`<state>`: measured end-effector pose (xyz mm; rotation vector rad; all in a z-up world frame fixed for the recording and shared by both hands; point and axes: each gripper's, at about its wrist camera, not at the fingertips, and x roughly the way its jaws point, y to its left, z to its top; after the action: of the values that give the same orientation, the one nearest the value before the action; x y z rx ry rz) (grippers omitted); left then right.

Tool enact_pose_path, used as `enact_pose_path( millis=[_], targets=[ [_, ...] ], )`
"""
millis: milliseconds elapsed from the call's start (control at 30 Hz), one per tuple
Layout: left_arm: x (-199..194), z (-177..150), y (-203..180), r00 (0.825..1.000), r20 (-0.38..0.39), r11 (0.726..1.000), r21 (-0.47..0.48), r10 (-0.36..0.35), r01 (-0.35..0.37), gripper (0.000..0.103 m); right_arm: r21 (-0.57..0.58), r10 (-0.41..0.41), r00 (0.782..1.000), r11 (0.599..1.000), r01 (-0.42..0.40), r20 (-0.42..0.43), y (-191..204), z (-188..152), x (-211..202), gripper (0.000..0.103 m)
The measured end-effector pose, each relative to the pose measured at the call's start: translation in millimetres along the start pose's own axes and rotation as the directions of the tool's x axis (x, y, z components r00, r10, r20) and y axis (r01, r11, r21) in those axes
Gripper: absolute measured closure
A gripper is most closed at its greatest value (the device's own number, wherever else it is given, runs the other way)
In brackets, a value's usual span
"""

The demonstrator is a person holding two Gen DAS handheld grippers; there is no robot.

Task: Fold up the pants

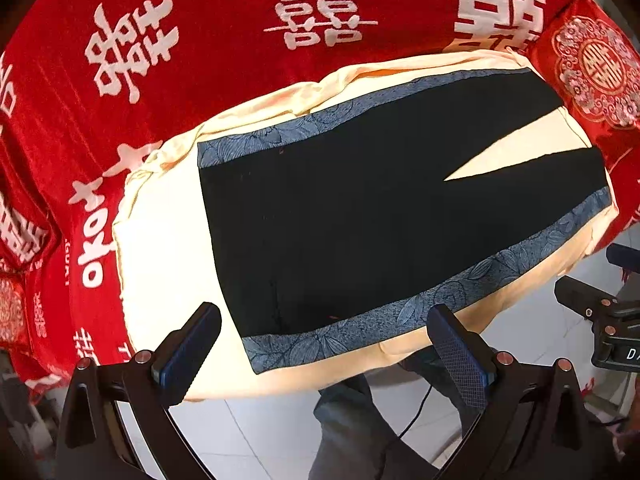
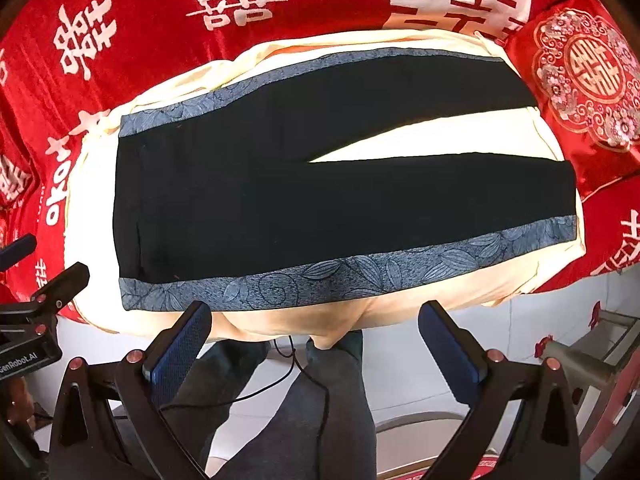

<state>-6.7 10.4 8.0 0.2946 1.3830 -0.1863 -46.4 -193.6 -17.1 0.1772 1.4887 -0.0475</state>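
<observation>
1. Pants (image 2: 280, 200) lie flat and unfolded on a cream cloth (image 2: 400, 136) over the red bed cover (image 2: 160, 60), waist at 9 o'clock, legs fanning toward 3.
2. Left gripper (image 1: 324, 344) and right gripper (image 2: 316, 340) hover off the near edge, fingers spread wide and empty.
3. The first fold looks not yet begun; next likely calls for pinching the near blue-trimmed leg (image 2: 400, 268) at both ends and laying it over the far one.

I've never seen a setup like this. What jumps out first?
The black pants with blue floral side stripes lie flat on a cream cloth in the middle, legs spread in a V toward the right. All around is a red blanket with big white characters. Both grippers, left and right, hang open at the near edge, holding nothing.
</observation>
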Motion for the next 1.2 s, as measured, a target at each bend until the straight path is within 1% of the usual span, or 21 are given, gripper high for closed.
enact_pose_path(
  millis=[367, 633, 833, 933, 1033, 1133, 1200],
  targets=[
    [-12.5, -3.2, -21.5, 0.999, -0.018, 0.995, -0.097, 0.035, -0.037, 0.0, -0.057, 0.019, 1.0, 0.998, -0.018, 0.012, -33.6, 6.5, -10.6, 0.0],
    [-14.3, -17.2, -44.7, 0.997, -0.049, 0.987, -0.143, 0.06, -0.066, 0.0, -0.078, 0.051, 0.999, 0.996, -0.052, -0.013, -57.1, 2.3, -4.9, 0.0],
    [-13.4, -29.7, -52.7, 0.995, -0.068, 0.981, -0.173, 0.077, -0.088, 0.0, -0.094, 0.064, 0.998, 0.993, -0.066, -0.03, -65.0, -2.8, -0.3, 0.0],
    [-13.5, -33.5, -52.9, 0.994, -0.07, 0.979, -0.179, 0.083, -0.094, 0.0, -0.086, 0.075, 0.997, 0.993, -0.078, -0.035, -66.7, -4.1, 0.6, 0.0],
    [-13.7, -36.4, -53.3, 0.992, -0.068, 0.979, -0.172, 0.103, -0.113, 0.0, -0.083, 0.079, 0.996, 0.993, -0.081, -0.031, -65.4, -4.9, 1.8, 0.0],
    [-11.2, -39.4, -52.0, 0.992, -0.066, 0.979, -0.165, 0.108, -0.118, 0.0, -0.078, 0.082, 0.996, 0.993, -0.084, -0.037, -64.3, -6.3, 5.1, 0.0],
    [-8.3, -42.3, -50.9, 0.993, -0.071, 0.98, -0.17, 0.096, -0.107, 0.0, -0.071, 0.081, 0.996, 0.994, -0.084, -0.043, -62.2, -8.0, 8.9, 0.0]
  ],
)
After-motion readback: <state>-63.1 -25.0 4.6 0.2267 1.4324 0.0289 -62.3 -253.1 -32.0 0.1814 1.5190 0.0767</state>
